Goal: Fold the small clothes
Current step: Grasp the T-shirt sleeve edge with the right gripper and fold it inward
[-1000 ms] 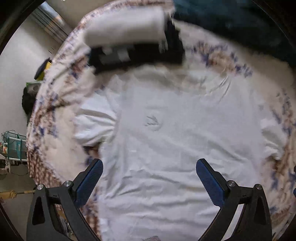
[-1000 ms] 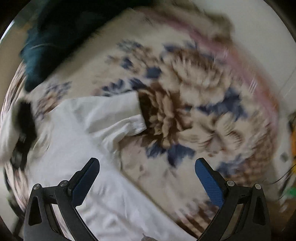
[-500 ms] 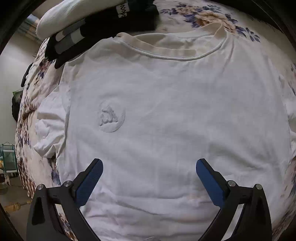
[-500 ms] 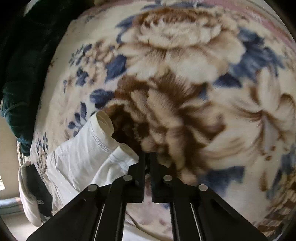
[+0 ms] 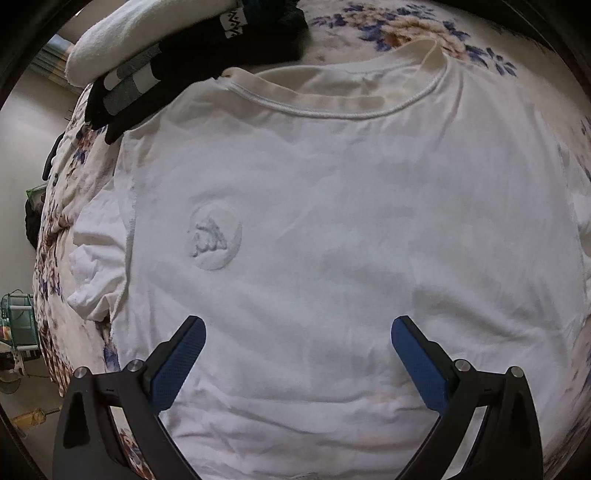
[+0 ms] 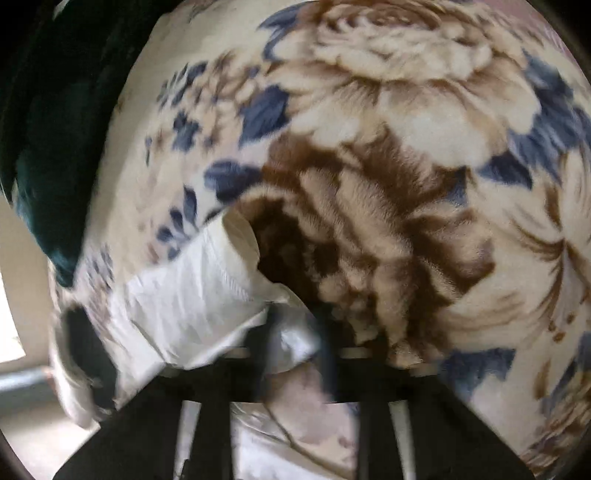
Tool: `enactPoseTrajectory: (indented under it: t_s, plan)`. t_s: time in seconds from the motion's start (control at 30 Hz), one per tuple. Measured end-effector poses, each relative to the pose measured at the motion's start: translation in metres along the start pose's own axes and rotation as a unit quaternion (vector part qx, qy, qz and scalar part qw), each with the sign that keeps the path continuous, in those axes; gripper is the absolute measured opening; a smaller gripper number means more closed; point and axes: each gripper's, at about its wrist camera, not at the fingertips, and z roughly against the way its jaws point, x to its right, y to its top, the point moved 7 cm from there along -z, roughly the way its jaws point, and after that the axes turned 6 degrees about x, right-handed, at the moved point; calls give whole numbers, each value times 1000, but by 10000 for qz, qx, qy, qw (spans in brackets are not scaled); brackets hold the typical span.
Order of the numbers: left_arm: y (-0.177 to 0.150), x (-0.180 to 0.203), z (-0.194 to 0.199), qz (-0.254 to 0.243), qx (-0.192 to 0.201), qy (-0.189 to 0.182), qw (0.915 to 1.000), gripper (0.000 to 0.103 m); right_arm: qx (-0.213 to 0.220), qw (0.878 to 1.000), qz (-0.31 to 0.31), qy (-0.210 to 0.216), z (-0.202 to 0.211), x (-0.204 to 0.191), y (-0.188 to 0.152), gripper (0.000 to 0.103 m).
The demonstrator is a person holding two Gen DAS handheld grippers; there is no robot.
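Lying flat on a flowered blanket [image 5: 399,26], the white T-shirt [image 5: 332,206] fills the left wrist view, its collar at 12 o'clock and a round badge [image 5: 214,236] left of centre. The left tool [image 5: 297,354] hovers over the shirt's lower part, jaws wide apart with nothing between them. At 11 o'clock lies a black-and-white cloth bundle [image 5: 177,59]. The right tool [image 6: 295,332], blurred, is closed on the shirt's sleeve [image 6: 207,291], pinching its hem over the blanket.
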Motion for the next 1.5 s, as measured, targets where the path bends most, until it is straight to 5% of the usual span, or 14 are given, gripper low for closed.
enactPoseTrajectory:
  t_s: [0.33,0.47,0.67,0.73,0.77,0.8,0.87,1.0,1.07,1.17,1.23,1.33,1.4,1.5]
  plan:
    - [-14,3,-6,-108,-108,0,9999,103,-159,9984,422,-339,23,25,-29,5]
    - [-15,0,-6,-60,-86,25,9999,103,-275,9963,-512,636,26,32,-42,60]
    - [-16,-17,-15,103,-168,41,9998,103,-261,9746,-1830,1263,-6,28,-52,64]
    - [-16,-25,-17,162,-171,47,9997,103,60,9666,-2196,1320,-5,27,-51,63]
    - [-17,-29,-18,203,-182,51,9996,103,162,9628,-2313,1387,-4,24,-51,54]
    - [-17,-34,-19,250,-200,34,9995,103,211,9634,-2307,1346,-2,19,-53,26]
    - [-20,-41,-19,343,-214,35,9992,103,351,9683,-2120,1277,5,7,-55,12]
    - [-23,-66,-17,557,-164,64,9983,103,999,9901,-469,866,37,-47,-56,9]
    - [-26,-82,-16,697,-137,103,9974,103,1325,9839,978,687,53,-97,-72,9]
    - [-30,-106,-15,895,-101,195,9957,103,1522,9297,3342,286,53,-166,-132,9]
    - [-34,-123,-16,985,-84,292,9947,103,1510,8563,4939,-40,35,-199,-197,8]
    - [-43,-144,-19,1073,-109,429,9932,103,1389,7676,6251,-280,9,-205,-263,8]
    - [-49,-157,-24,1117,-163,494,9924,103,1275,7292,6714,-345,1,-195,-295,8]
    - [-58,-163,-24,1167,-205,504,9917,103,1021,7117,6931,-528,-6,-182,-315,10]
